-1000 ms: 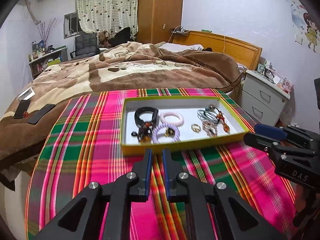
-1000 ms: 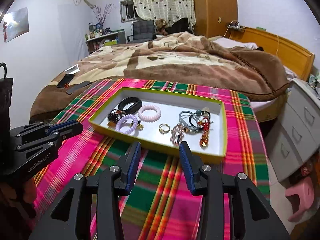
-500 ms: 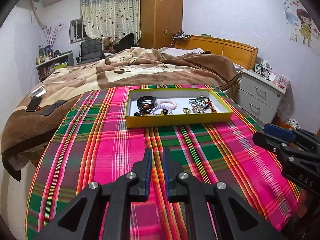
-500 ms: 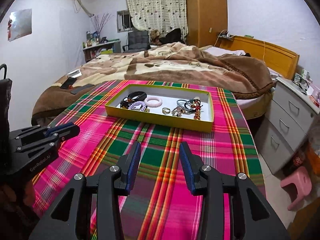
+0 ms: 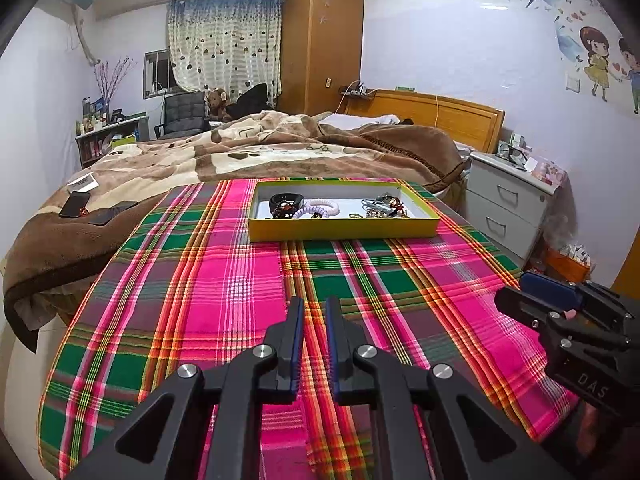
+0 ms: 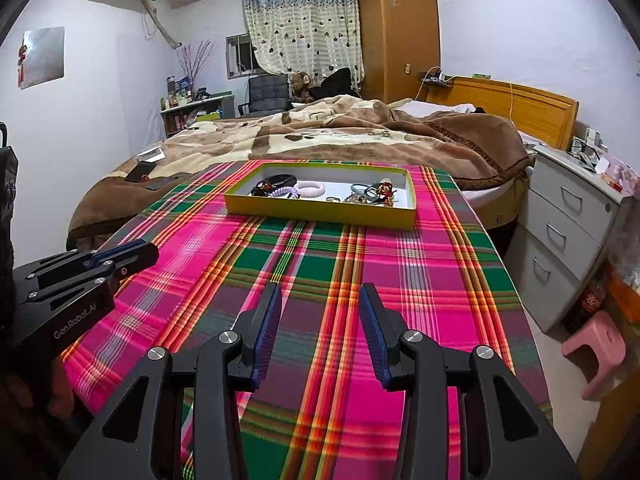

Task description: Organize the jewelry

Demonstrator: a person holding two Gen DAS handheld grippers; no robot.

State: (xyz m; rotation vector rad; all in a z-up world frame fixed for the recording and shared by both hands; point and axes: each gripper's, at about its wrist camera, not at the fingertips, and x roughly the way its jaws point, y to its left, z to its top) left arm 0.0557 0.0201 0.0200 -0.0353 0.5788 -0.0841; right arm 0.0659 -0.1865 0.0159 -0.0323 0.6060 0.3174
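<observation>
A shallow yellow tray [image 5: 344,233] sits at the far end of the plaid-covered table; it also shows in the right wrist view [image 6: 320,211]. It holds a black bracelet [image 5: 285,201], pink and lilac coil hair ties [image 5: 320,209], small rings and a heap of grey and beaded pieces [image 5: 382,206]. My left gripper [image 5: 314,308] hovers over the near part of the table, jaws nearly together with a narrow gap, empty. My right gripper [image 6: 319,296] is open and empty, also far back from the tray. Each gripper shows at the edge of the other's view.
The plaid cloth [image 6: 340,272] covers the table. Behind it is a bed with a brown blanket [image 5: 248,156]; phones [image 5: 76,204] lie on it. A grey bedside cabinet [image 6: 568,216] and a pink stool [image 6: 596,352] stand to the right.
Both grippers have pulled back from the tray toward the near table edge; the tray now looks smaller and farther. Jaw openings are unchanged.
</observation>
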